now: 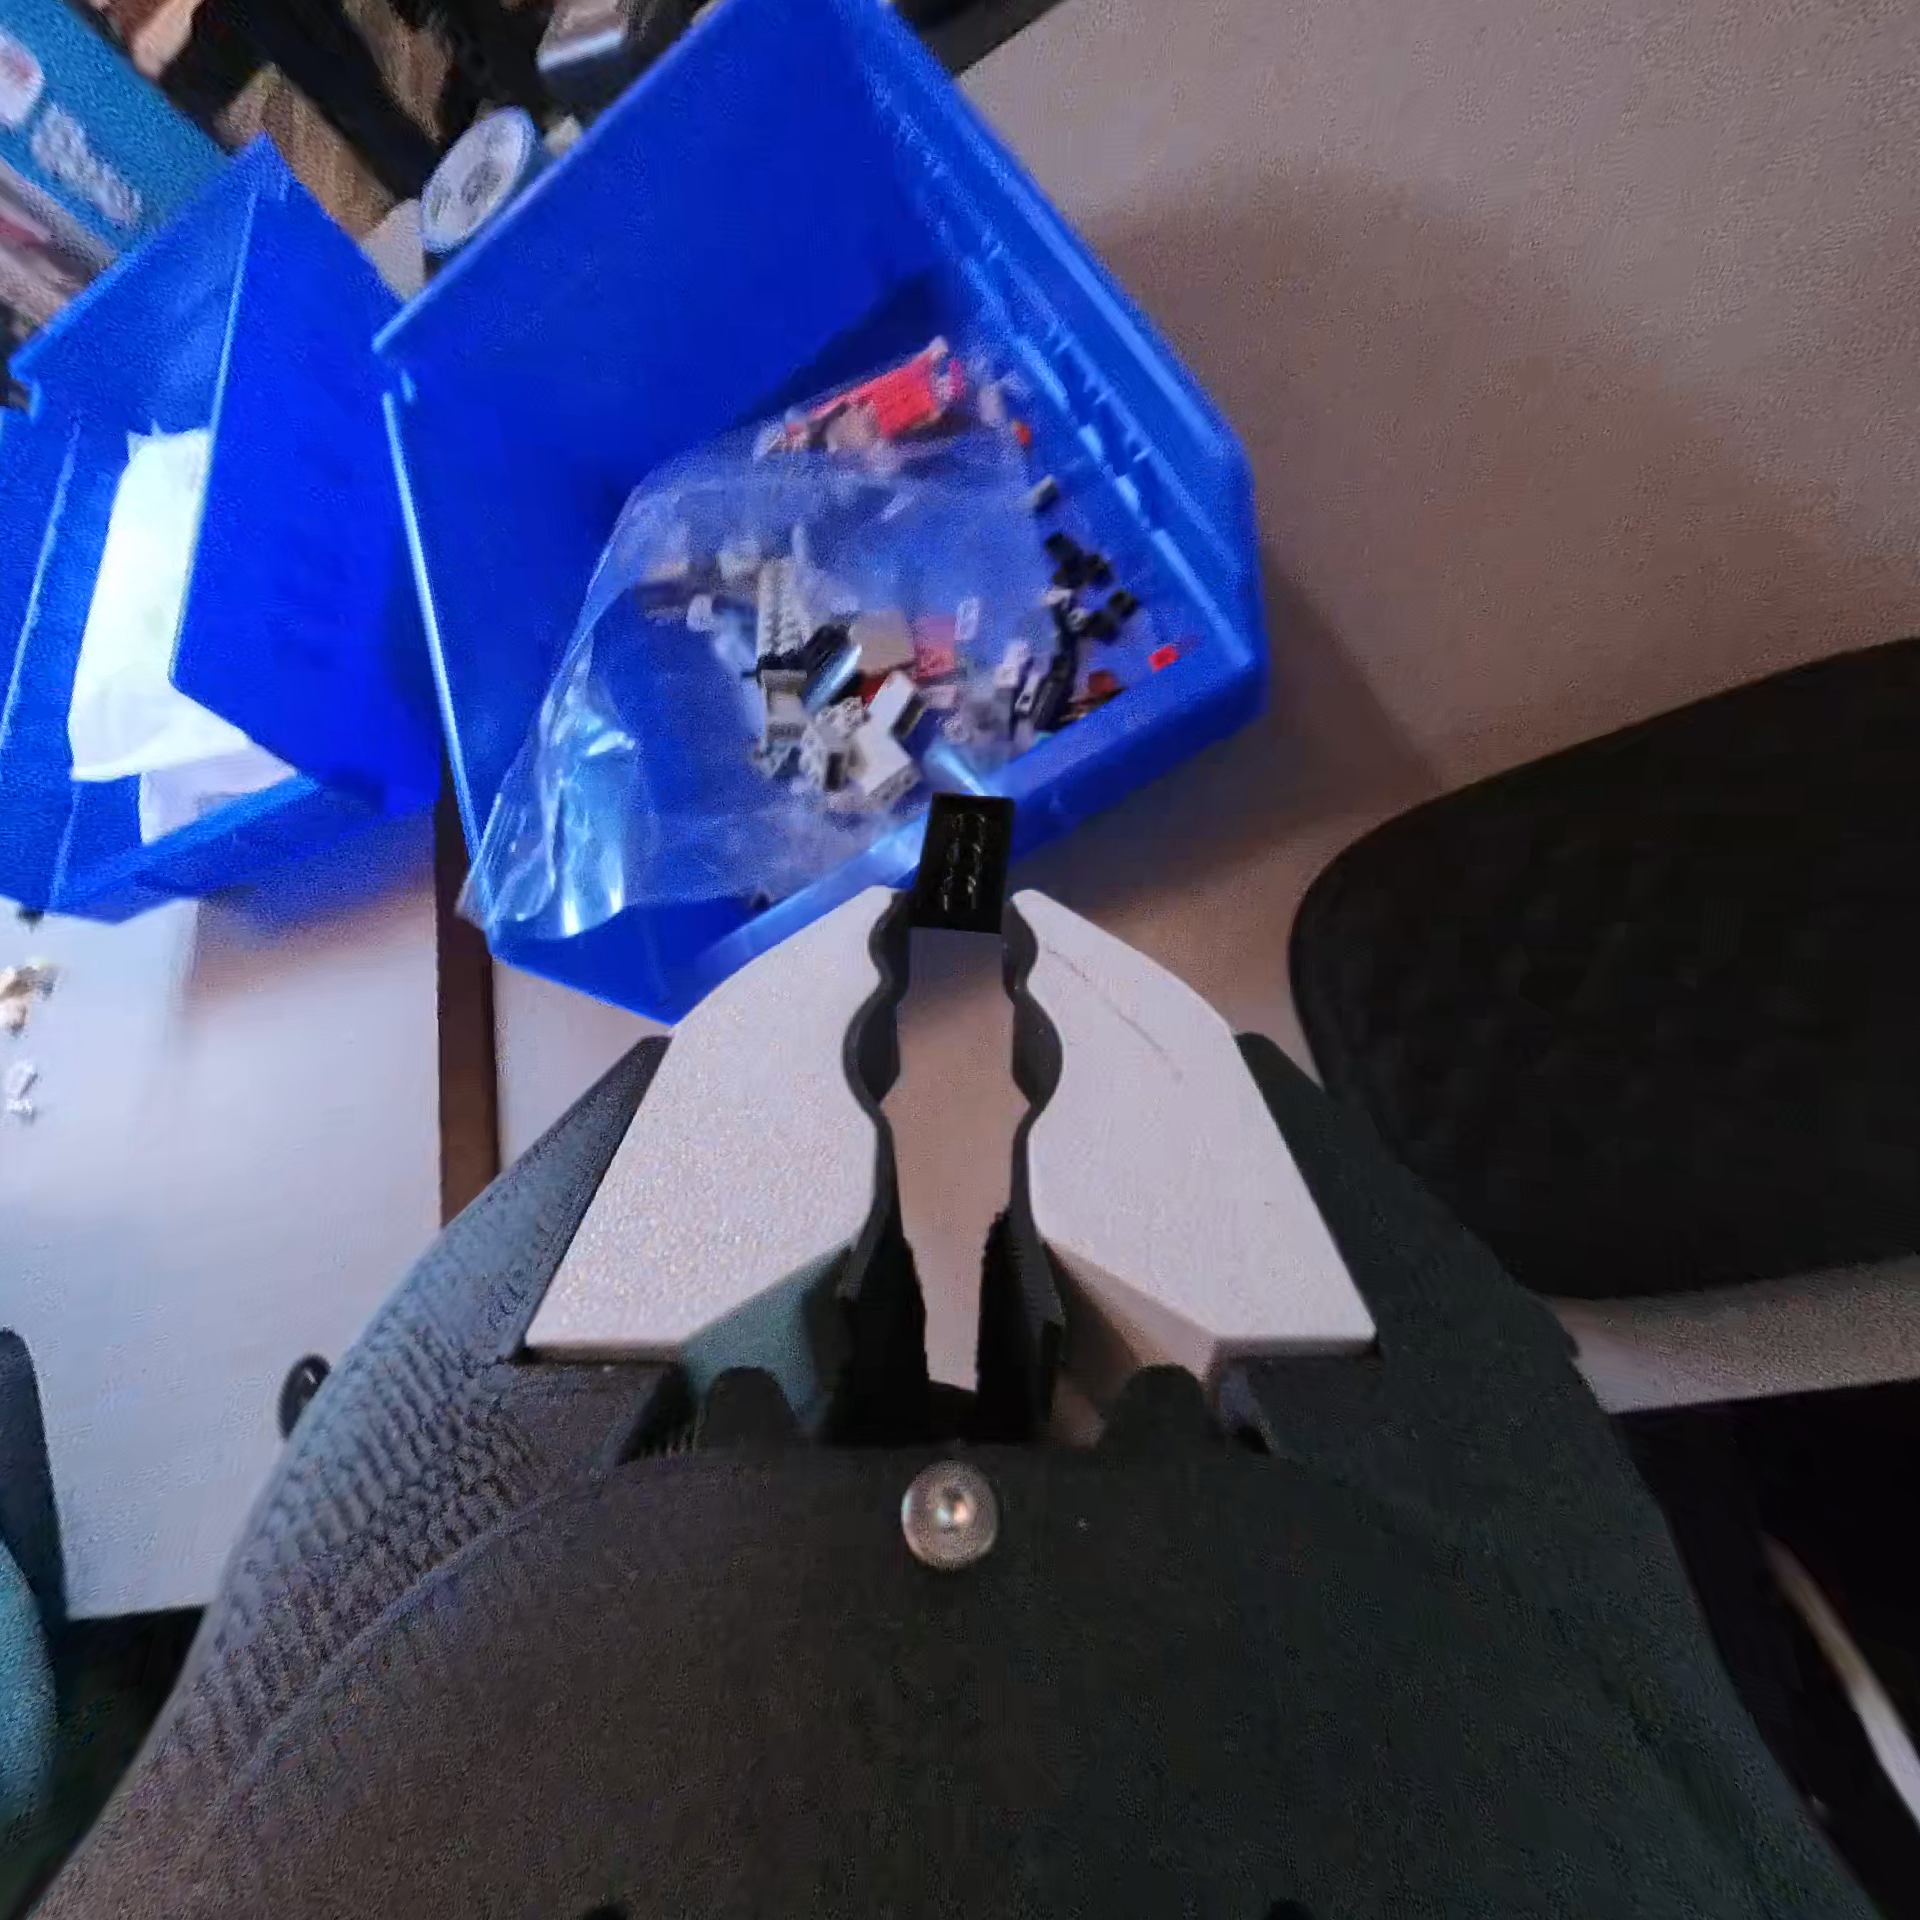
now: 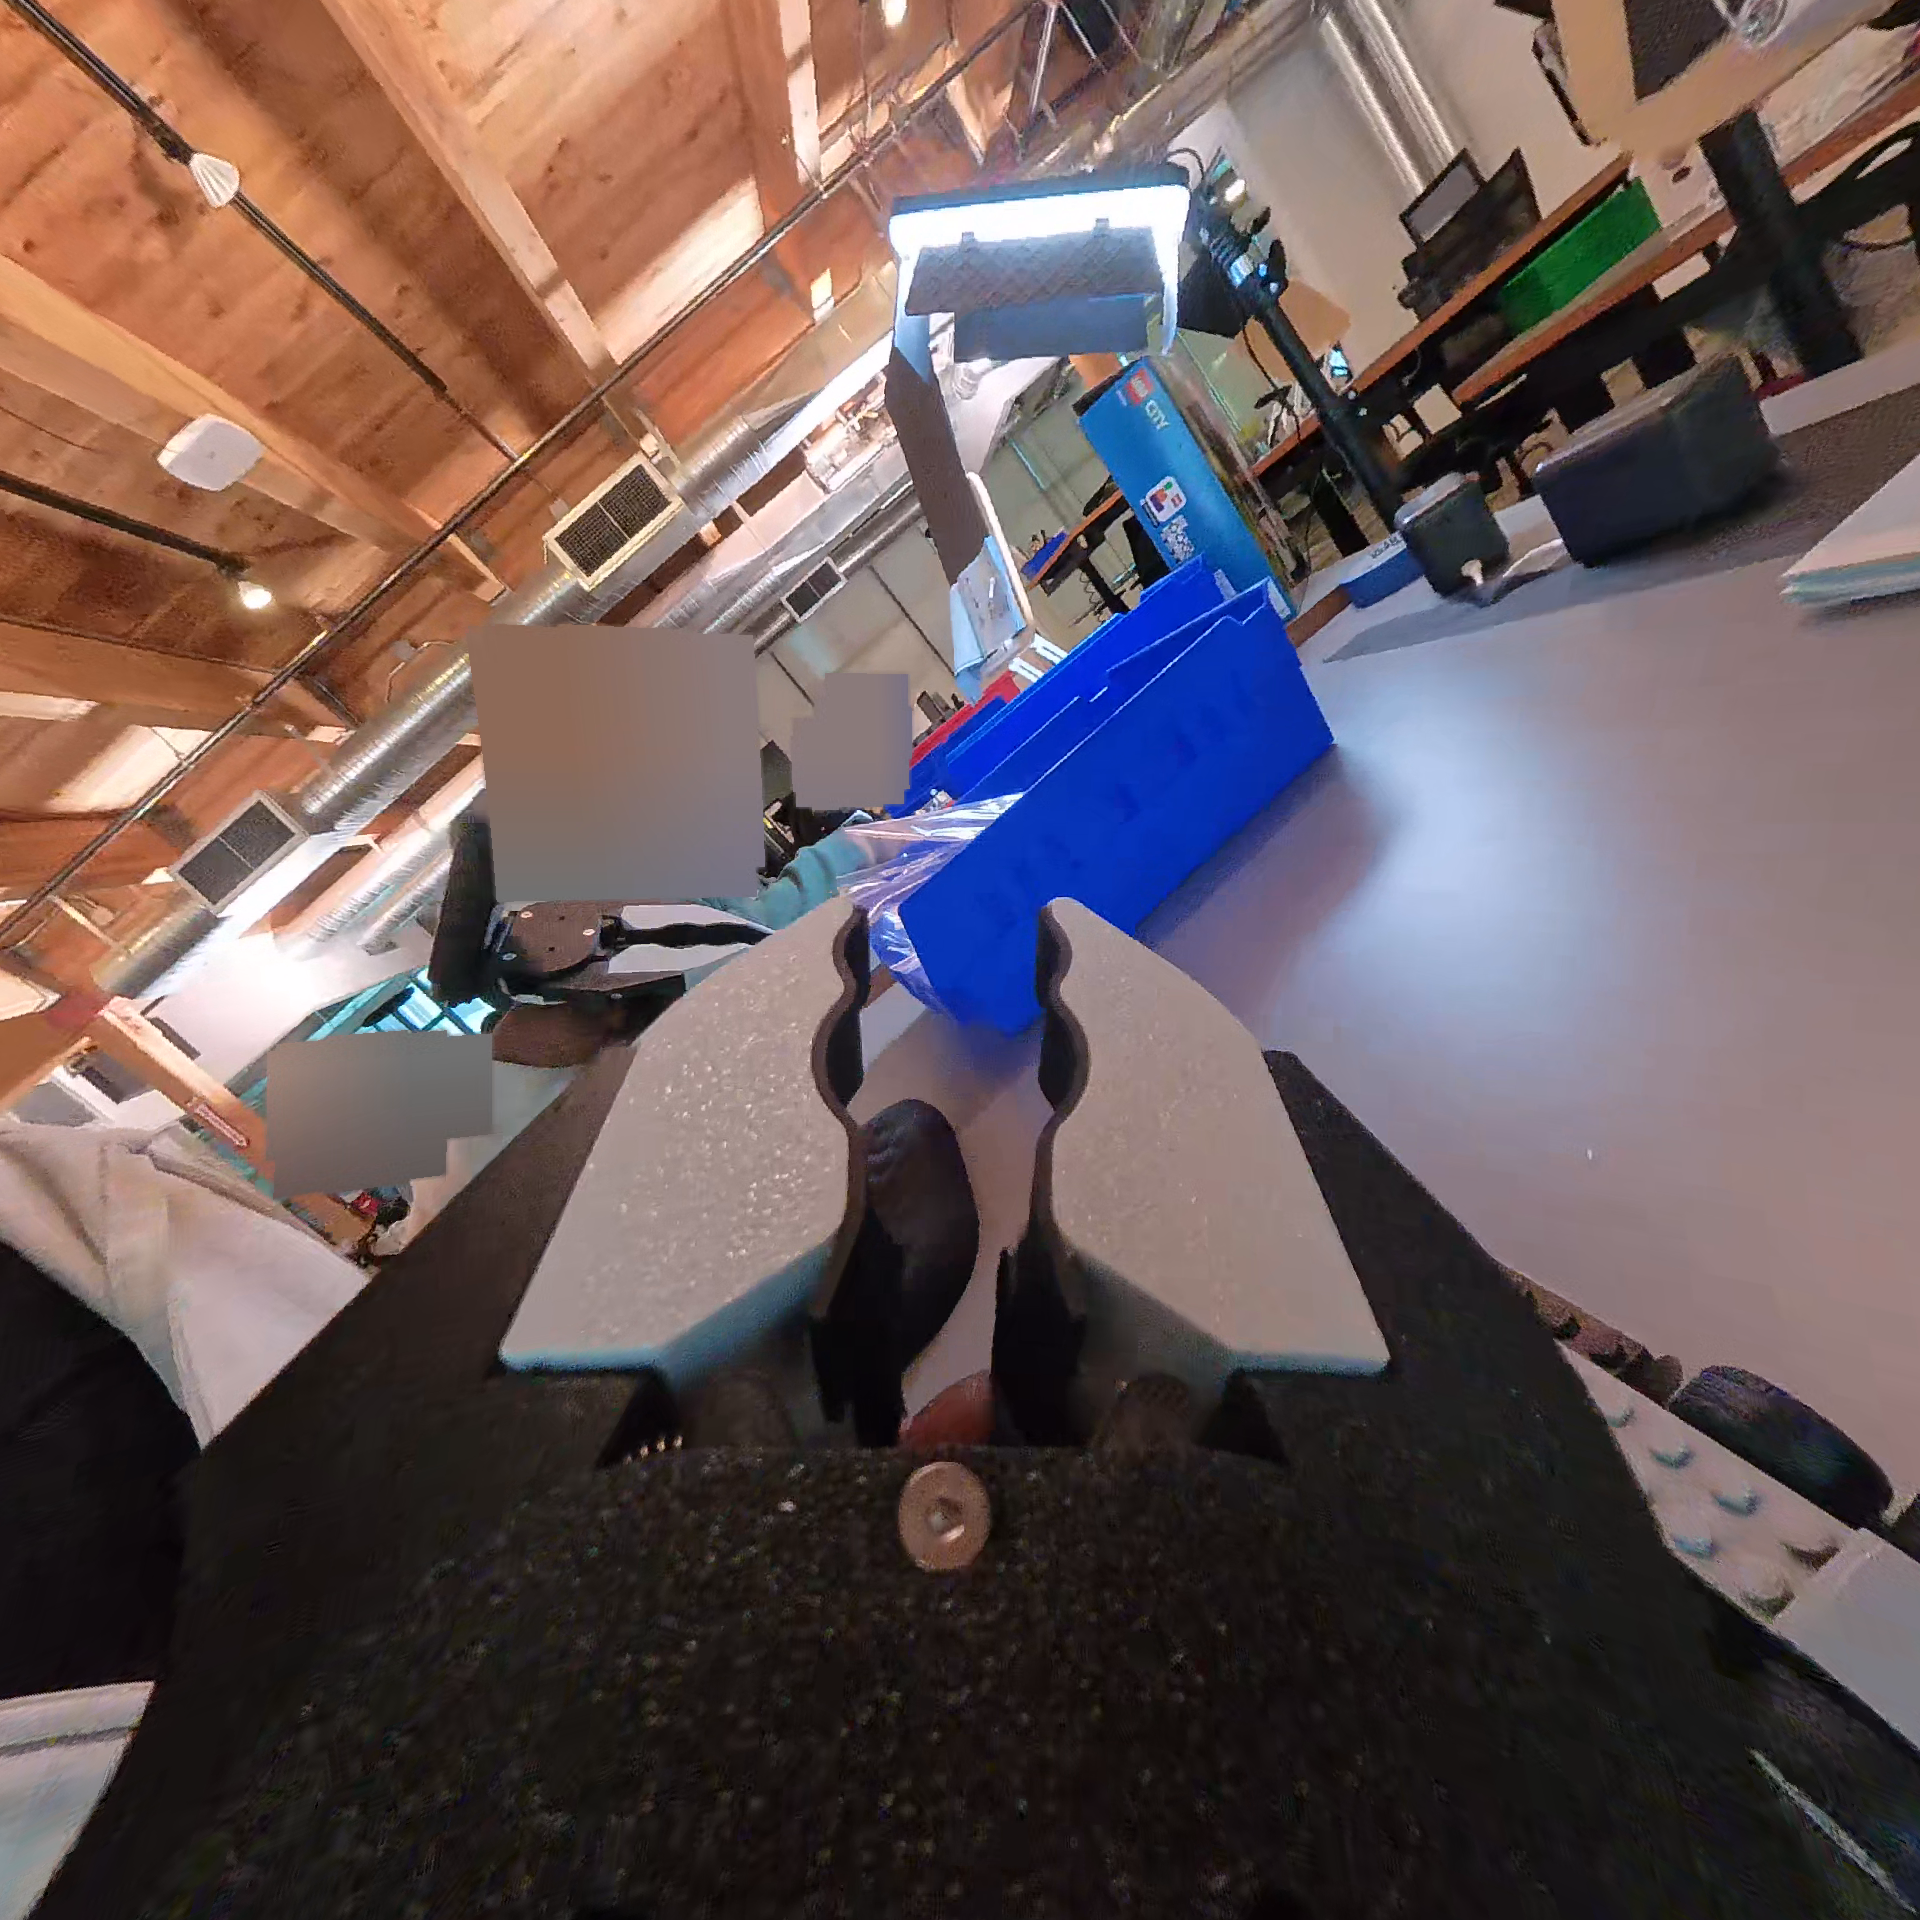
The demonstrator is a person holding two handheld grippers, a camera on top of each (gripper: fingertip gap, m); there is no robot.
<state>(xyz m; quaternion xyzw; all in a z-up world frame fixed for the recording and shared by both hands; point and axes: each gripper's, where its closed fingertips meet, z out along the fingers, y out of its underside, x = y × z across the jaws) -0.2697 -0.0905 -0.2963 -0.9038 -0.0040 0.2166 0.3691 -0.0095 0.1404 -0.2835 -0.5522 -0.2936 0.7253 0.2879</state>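
My left fingers [image 1: 958, 902] clenched a black brick [image 1: 962, 854] over the bin [image 1: 582, 436] holding a bag [image 1: 665, 665] of bricks. Right fingers [image 2: 948, 925] released, near that bin. Printed blue box [image 2: 1184, 478] behind.

The left gripper [image 1: 958, 909] points downward, its grey fingers [image 1: 1091, 997] closed on a small black studded brick [image 1: 961, 857] that sticks out past the fingertips, both pads against its sides. The right gripper [image 2: 948, 925] lies low, aimed along the counter, its fingers [image 2: 748, 1049] standing apart with nothing between them
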